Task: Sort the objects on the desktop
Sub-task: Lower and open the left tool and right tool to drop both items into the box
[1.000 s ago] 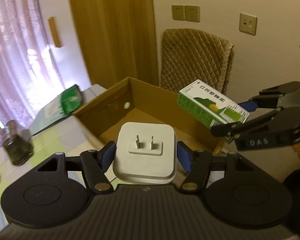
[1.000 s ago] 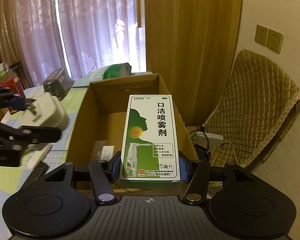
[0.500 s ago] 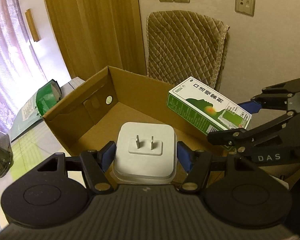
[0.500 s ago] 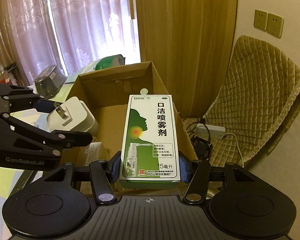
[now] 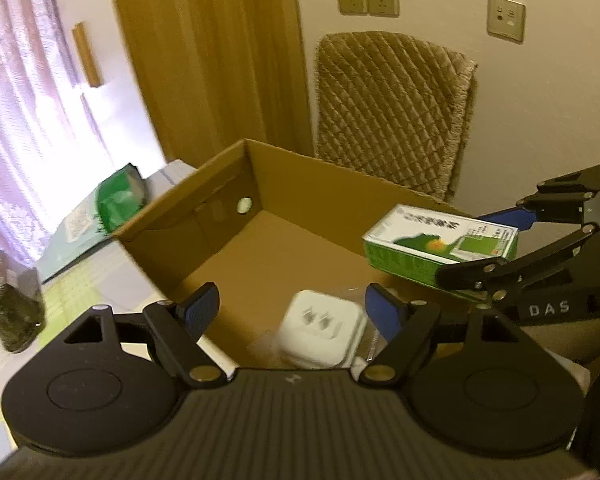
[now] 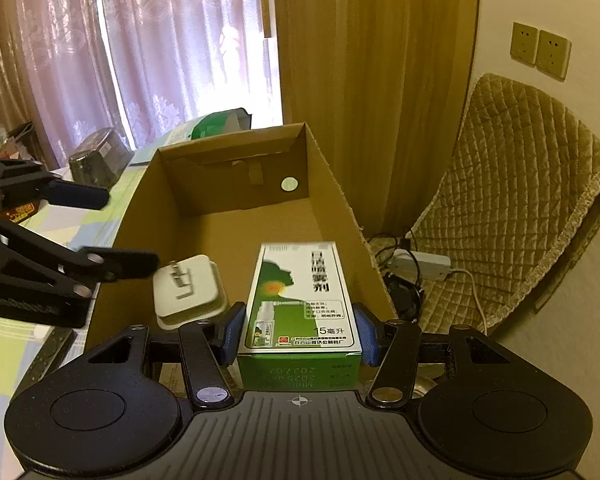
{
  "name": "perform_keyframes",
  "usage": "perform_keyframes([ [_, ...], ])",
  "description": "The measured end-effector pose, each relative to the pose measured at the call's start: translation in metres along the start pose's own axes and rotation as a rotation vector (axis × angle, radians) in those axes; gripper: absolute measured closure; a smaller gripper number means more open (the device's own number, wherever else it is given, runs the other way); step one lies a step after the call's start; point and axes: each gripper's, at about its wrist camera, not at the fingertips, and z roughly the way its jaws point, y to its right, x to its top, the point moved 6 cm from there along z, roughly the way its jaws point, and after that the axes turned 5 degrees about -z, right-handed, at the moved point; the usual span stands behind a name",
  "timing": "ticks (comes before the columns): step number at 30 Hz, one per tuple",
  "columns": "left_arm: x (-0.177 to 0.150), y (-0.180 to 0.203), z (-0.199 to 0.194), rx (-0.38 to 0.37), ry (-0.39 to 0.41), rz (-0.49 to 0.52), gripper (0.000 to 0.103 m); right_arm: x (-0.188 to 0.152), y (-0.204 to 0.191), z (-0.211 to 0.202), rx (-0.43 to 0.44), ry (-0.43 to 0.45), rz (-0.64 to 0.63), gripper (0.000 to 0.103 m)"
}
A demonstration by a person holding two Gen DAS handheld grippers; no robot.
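Cardboard, plain brown and matte, forms the open box (image 6: pixel 332 184) at the far end of the surface (image 5: pixel 112 276), with a small round white sticker on its end wall. Inside it sits the white charger (image 5: pixel 322 330), a glossy rounded-square plastic block lying with its two flat metal prongs facing up. The left tongs (image 5: pixel 292 308) hang over it with blue pads spread wide, gripping nothing. The right tongs (image 6: pixel 298 334) have their pads beside both long sides of the spray box (image 6: pixel 300 296), though true contact cannot be told. That green-and-white printed carton is a slim rectangle with its long axis pointing away from the camera into the cardboard box, its printed face up, showing a green head silhouette.
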Motion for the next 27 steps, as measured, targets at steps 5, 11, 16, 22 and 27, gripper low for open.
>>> perform_keyframes([
  [5,-0.008,-0.019,-0.018,0.035,0.016,-0.035,0.026,0.002,-0.007,0.003,0.006,-0.001,-0.01,0.048],
  [11,-0.024,-0.04,-0.036,0.067,0.018,-0.079,0.026,0.006,-0.015,0.007,0.011,-0.002,-0.024,0.048],
  [16,-0.037,-0.051,-0.046,0.084,0.01,-0.104,0.026,0.01,-0.018,0.012,0.01,-0.006,-0.036,0.048],
  [22,-0.05,-0.061,-0.052,0.094,0.001,-0.132,0.026,0.012,-0.021,0.018,0.006,-0.012,-0.051,0.048],
  [27,-0.059,-0.068,-0.056,0.102,-0.006,-0.151,0.026,0.013,-0.023,0.024,0.001,-0.02,-0.054,0.048],
])
